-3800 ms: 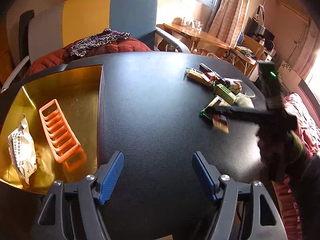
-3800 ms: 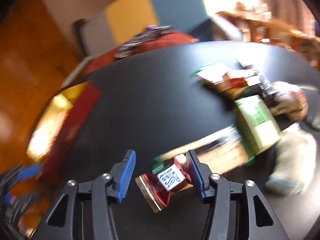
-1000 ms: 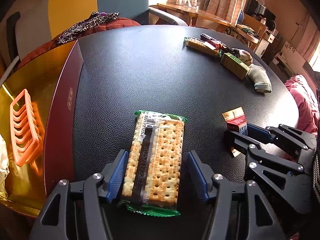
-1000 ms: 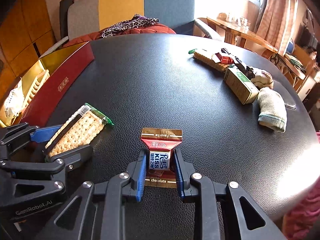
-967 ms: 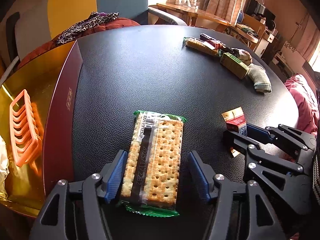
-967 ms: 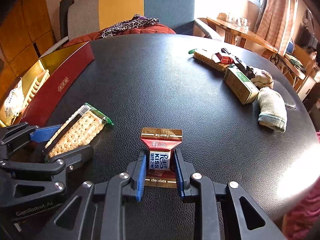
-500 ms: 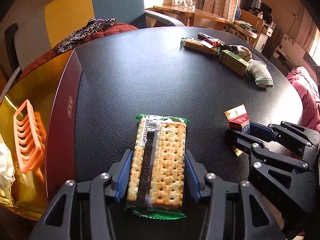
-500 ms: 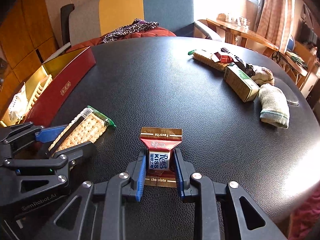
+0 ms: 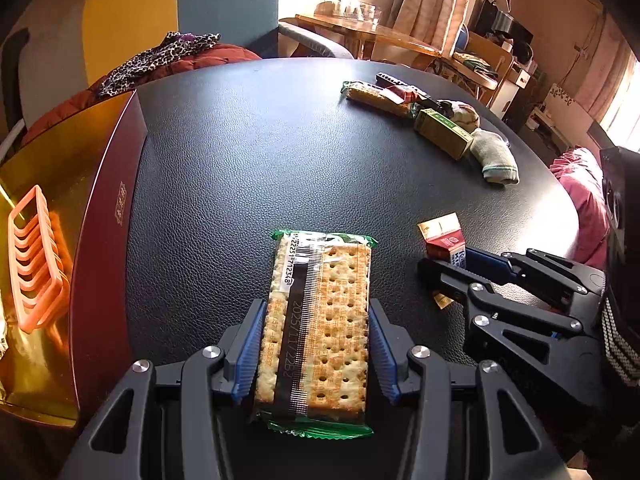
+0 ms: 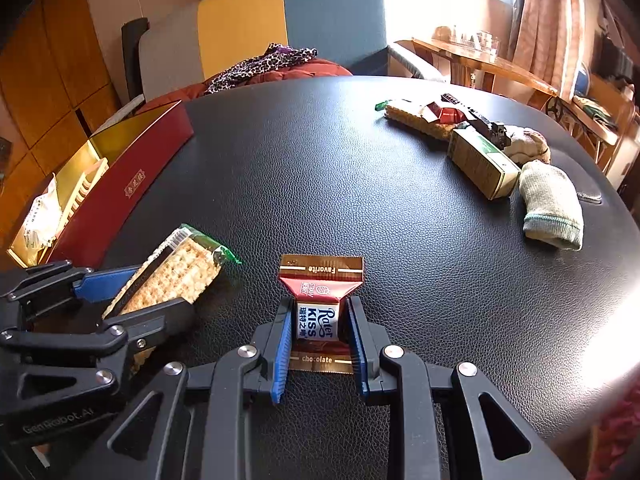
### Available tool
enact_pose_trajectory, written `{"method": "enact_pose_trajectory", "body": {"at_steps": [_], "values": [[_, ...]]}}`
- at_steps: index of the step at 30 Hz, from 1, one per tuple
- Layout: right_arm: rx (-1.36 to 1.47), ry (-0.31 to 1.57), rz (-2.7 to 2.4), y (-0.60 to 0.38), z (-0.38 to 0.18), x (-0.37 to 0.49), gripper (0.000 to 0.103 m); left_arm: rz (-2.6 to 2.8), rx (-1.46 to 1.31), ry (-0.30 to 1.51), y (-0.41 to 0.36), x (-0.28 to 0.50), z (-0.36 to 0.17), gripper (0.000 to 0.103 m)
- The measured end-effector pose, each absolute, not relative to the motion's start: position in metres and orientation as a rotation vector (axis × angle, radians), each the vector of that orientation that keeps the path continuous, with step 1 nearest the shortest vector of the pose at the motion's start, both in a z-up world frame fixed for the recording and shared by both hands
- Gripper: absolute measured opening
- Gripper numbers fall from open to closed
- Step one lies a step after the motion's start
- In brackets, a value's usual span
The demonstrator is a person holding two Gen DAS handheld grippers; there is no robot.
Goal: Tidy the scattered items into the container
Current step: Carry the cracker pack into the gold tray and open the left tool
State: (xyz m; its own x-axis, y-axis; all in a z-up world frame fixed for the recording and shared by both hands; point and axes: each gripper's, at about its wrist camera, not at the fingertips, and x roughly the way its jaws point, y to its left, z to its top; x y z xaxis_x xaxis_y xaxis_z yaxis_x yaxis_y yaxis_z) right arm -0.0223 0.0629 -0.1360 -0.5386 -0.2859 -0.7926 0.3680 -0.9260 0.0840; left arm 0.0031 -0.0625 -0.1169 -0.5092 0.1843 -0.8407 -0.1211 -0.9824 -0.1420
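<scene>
left claw (image 9: 316,344) clamped on crackers (image 9: 316,320), long axis along its fingers, barcode end forward | right claw (image 10: 318,334) gripping chocolate (image 10: 319,308), long axis forward | both over bench (image 9: 260,152) beside box (image 9: 100,240)

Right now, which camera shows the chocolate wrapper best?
The right wrist view: the chocolate wrapper sits centred in the right claw, label readable. The left wrist view shows it only obliquely, partly hidden.

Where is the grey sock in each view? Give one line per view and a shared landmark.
Left wrist view: grey sock lies upper right, at the table's far side.
Right wrist view: it lies at the right, mid-height.
Shared landmark: the green-and-gold box next to the sock's left end in both.
</scene>
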Motion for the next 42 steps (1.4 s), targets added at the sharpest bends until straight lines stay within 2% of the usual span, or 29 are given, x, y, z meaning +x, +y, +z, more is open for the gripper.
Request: {"method": "enact_pose_trajectory", "body": {"at_steps": [15,24,32,40,42], "values": [[1.237,0.166,-2.487,0.06,-0.136,-0.021,0.026,2.651,-1.344,-0.194,-0.082,0.023,-0.082,0.05],[1.244,0.176,-2.493,0.058,-0.136,-0.02,0.026,2.932,-1.238,-0.274,-0.17,0.026,-0.025,0.05],[1.252,0.189,-2.495,0.057,-0.136,-0.02,0.026,3.06,-1.448,-0.3,-0.257,0.01,-0.051,0.05],[1.267,0.212,-2.498,0.053,-0.135,-0.02,0.026,3.094,-1.518,-0.224,-0.282,0.003,-0.067,0.05],[1.268,0.218,-2.499,0.052,-0.135,-0.019,0.026,3.087,-1.521,-0.229,-0.283,0.001,-0.068,0.054]]}}
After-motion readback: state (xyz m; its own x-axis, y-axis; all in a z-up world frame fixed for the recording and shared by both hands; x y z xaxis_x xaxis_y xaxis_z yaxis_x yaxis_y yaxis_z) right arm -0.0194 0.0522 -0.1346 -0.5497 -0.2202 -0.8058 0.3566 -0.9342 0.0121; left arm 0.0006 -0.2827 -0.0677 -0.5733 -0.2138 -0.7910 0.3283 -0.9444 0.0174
